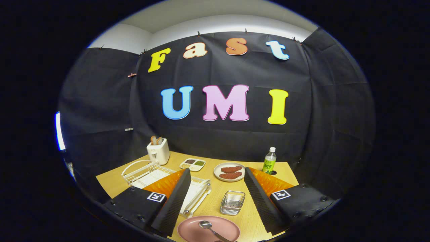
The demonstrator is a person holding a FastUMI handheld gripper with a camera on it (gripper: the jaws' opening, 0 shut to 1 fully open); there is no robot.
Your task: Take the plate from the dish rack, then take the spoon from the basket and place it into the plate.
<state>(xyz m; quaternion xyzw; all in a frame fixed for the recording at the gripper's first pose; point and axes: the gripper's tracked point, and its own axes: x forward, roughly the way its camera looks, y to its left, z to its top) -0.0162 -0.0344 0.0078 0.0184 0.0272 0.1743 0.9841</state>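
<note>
Progress: task judged complete | pink plate [193, 232] is set on the table, off the dish rack [147, 173] | spoon [210, 228] is laid in it | basket [232, 202] is emptied | gripper [216, 198] is held spread apart, nothing gripped, above plate.

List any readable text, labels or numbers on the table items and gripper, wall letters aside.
Clear plastic bottle with green label: print too small to read.
Black-and-white square markers on the open gripper: patterns, no text.
Pink round plate and metal spoon lying in it, between the fingers: no markings.
</note>
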